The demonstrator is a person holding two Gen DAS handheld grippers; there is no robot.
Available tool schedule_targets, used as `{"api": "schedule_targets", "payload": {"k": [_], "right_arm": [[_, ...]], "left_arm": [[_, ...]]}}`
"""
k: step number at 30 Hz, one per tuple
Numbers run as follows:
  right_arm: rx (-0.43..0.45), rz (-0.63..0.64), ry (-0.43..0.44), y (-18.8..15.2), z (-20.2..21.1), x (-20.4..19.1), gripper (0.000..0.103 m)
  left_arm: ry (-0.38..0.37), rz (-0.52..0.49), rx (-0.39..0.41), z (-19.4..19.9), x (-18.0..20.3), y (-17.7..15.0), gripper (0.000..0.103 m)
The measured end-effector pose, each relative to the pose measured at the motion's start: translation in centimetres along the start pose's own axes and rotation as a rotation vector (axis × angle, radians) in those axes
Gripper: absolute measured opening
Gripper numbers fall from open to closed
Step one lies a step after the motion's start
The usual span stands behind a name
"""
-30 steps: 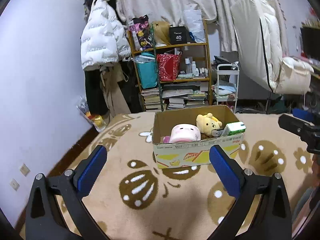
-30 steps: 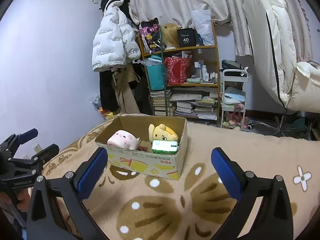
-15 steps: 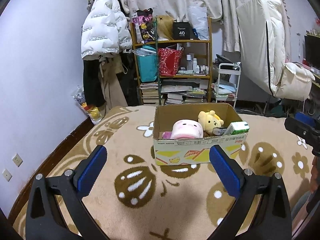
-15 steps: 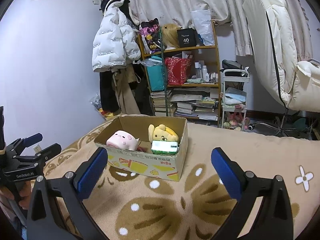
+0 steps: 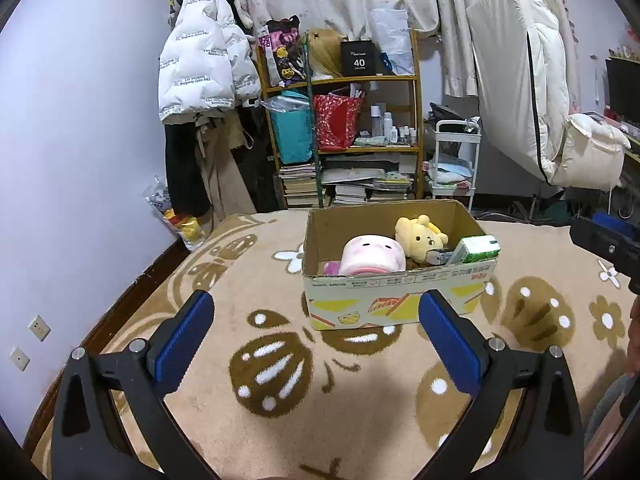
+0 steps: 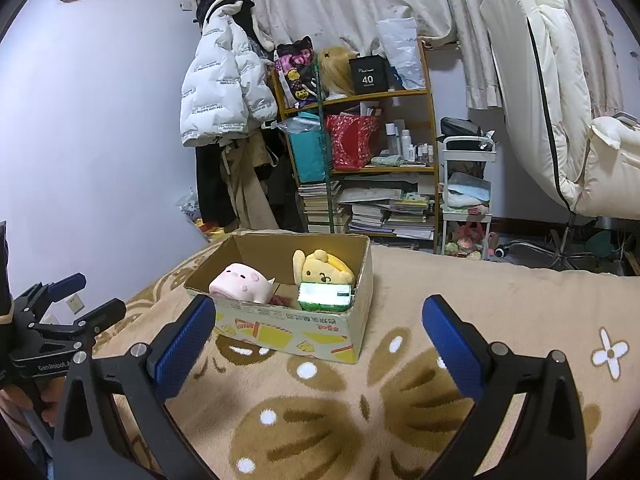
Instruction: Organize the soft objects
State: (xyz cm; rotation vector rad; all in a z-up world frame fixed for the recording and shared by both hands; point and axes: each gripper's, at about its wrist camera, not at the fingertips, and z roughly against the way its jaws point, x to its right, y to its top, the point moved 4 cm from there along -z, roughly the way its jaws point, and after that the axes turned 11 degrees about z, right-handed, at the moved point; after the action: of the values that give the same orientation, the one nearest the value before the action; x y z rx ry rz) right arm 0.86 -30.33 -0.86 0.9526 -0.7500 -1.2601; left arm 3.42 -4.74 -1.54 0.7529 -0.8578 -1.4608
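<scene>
- the open brown cardboard box (image 5: 394,288) with yellow pictures on its front sits on the tan fuzzy blanket (image 5: 280,364) with brown and white flower shapes.
- inside the box are a pink plush pig toy (image 5: 372,254), a yellow plush dog toy (image 5: 419,237) and a small green and white carton (image 5: 476,249) — all packed close together.
- the left claw (image 5: 316,338) is wide open and holds nothing. it hangs in front of the box, not touching it.
- the right claw (image 6: 320,344) is wide open too, with nothing in it, near the box's front.
- the toys look light and squishy, so they should squash a bit when pinched.
- i think the best spot to grab is the fat middle of a toy — not an ear, which could slip out.
- the carton looks stiffer, so it should get a softer squeeze.
</scene>
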Motion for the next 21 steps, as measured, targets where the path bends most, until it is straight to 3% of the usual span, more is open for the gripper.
{"api": "schedule_targets", "payload": {"k": [21], "right_arm": [[-0.002,-0.001,-0.002,-0.11,-0.08,0.34,0.103]], "left_arm": [[0.001,0.001,-0.009,-0.34,0.00,-0.48,0.101]]}}
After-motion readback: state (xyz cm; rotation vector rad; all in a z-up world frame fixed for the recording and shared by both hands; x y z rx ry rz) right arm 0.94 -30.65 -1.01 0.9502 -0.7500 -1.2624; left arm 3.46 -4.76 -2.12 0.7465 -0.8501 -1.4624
